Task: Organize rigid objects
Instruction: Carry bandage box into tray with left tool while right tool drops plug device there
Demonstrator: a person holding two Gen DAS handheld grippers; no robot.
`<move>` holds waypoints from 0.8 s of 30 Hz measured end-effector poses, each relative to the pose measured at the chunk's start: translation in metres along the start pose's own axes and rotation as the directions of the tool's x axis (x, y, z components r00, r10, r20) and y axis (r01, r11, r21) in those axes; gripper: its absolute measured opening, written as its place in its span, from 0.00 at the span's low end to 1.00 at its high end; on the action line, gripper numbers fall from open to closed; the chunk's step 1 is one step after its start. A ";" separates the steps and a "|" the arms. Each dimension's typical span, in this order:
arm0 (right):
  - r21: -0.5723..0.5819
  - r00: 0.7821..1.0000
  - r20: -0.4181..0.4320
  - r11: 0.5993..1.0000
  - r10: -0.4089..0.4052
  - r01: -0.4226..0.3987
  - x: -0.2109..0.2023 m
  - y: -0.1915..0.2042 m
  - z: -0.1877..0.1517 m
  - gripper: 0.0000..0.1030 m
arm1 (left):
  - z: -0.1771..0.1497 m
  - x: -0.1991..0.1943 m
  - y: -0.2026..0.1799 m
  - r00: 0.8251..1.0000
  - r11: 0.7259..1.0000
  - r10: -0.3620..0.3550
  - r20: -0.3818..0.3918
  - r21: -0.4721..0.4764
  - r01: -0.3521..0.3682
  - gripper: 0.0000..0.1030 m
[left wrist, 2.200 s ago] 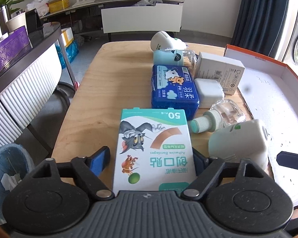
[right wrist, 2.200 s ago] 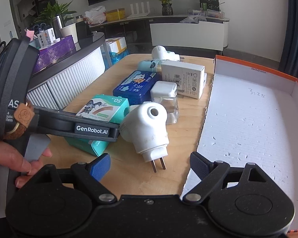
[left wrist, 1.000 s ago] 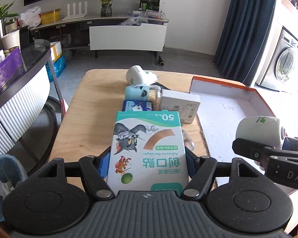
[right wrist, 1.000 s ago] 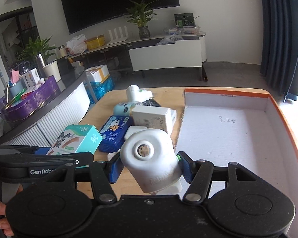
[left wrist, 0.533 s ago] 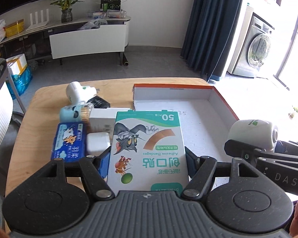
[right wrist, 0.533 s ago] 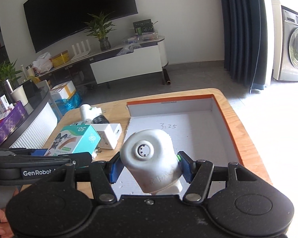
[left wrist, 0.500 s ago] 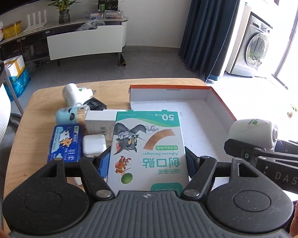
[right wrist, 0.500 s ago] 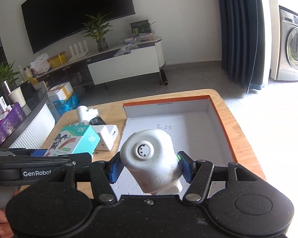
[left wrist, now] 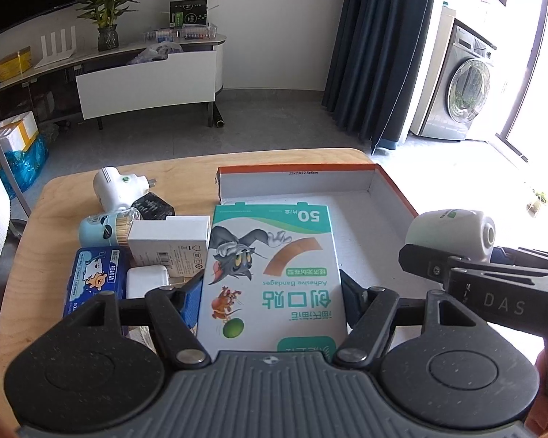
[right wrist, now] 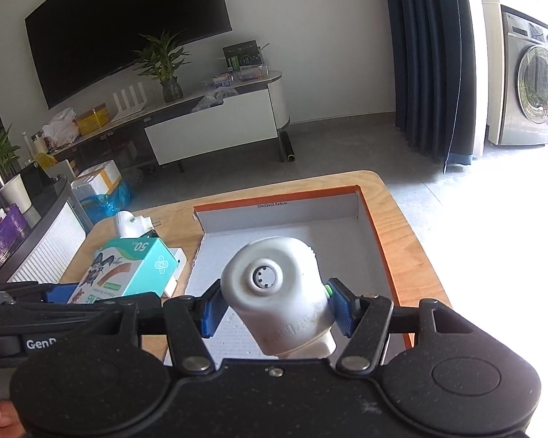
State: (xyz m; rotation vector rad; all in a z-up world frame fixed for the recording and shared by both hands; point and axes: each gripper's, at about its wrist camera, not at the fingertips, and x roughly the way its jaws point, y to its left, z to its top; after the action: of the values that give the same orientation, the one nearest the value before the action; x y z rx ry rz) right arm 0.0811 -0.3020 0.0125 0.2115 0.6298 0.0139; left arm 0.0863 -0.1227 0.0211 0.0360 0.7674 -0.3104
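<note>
Over the orange-rimmed box, left tongs clamp the bandage box, right tongs the white plug-in.

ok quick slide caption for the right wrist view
Right gripper holding a white plug-in device over the open box, with the left gripper's bandage box alongside.

Bright daylight floods from the right, blowing out that edge; fisheye bends the sharp frames' borders.
</note>
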 end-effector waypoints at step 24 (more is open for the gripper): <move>-0.014 0.998 -0.054 1.000 -0.022 0.021 0.042 -0.007 0.010 0.70 | 0.009 0.025 -0.003 0.999 1.000 -0.009 -0.035 -0.002 0.009 0.69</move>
State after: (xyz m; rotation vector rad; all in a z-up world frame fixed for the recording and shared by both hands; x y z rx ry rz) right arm 0.1210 -0.3078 -0.0053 0.1917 0.6857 0.0030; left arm 0.1079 -0.1338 0.0110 0.0369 0.8023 -0.3180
